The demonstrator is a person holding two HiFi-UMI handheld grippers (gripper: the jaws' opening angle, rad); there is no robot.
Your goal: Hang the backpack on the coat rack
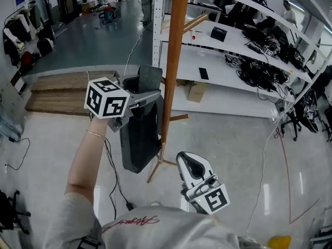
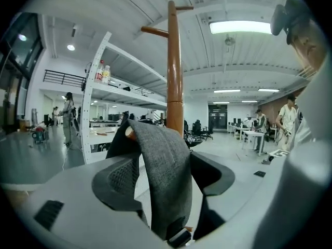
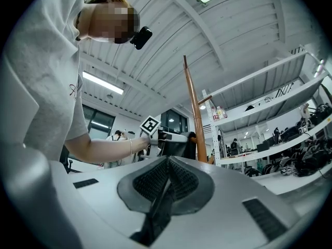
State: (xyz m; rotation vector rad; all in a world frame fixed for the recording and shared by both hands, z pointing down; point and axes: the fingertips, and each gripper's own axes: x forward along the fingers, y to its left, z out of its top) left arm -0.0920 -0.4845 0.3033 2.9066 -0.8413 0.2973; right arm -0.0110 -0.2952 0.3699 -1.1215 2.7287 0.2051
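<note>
A dark grey backpack (image 1: pixel 139 139) hangs against the wooden coat rack (image 1: pixel 171 77), just above the floor. In the left gripper view its grey strap (image 2: pixel 166 191) loops over a short peg (image 2: pixel 129 134) beside the pole (image 2: pixel 175 77). My left gripper (image 1: pixel 148 95) is at the top of the bag, and the strap runs between its wide-apart jaws (image 2: pixel 163 165), which do not press it. My right gripper (image 1: pixel 185 158) is held low and close to my body, right of the rack's feet. It is shut (image 3: pixel 167 175) with nothing in it and faces the rack (image 3: pixel 196 118).
White shelving (image 1: pixel 233 40) with cables and gear stands behind and right of the rack. A cardboard box (image 1: pixel 196 91) sits under it. A wooden platform (image 1: pixel 62 90) lies at the left. A black cable (image 1: pixel 111 175) trails over the floor. People stand far off (image 2: pixel 67 121).
</note>
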